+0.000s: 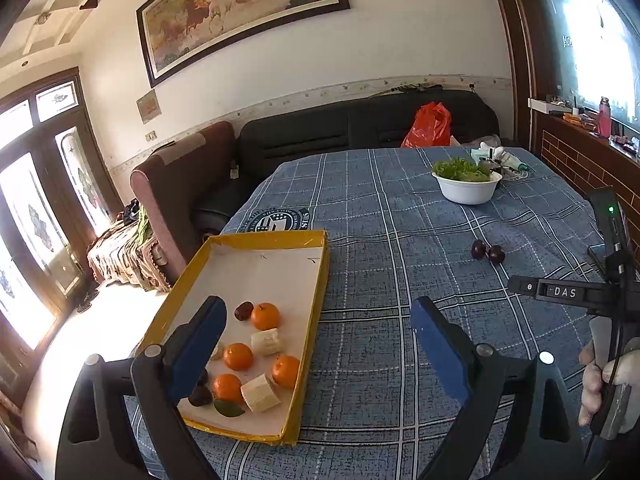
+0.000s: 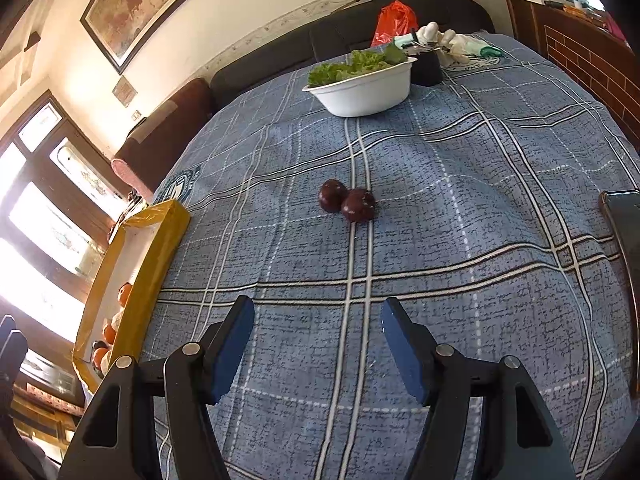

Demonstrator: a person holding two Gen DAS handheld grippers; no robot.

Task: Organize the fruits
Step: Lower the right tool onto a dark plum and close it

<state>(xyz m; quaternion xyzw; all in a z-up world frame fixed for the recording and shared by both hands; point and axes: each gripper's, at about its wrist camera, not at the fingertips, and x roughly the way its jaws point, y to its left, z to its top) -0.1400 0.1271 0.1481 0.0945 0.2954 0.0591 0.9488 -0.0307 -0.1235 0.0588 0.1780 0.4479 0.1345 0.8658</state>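
Observation:
A yellow-rimmed cardboard tray [image 1: 316, 280] lies at the table's left edge. It holds several oranges [image 1: 265, 316], peeled banana pieces [image 1: 267, 342] and dark plums [image 1: 243, 310]. My left gripper [image 1: 320, 330] hovers open over the tray's near right side, nothing between its blue pads. Two dark red plums [image 2: 347, 202] lie touching on the blue plaid cloth, also visible in the left wrist view as plums [image 1: 487, 251]. My right gripper [image 2: 318, 332] is open above the cloth, short of the plums. The tray [image 2: 160, 248] shows at the left in the right wrist view.
A white bowl of green lettuce [image 1: 467, 187] stands at the far side of the table, with white gloves and small items [image 2: 444, 42] behind it. A dark device [image 2: 624, 248] lies at the right edge. A sofa with a red bag [image 1: 429, 125] stands beyond the table.

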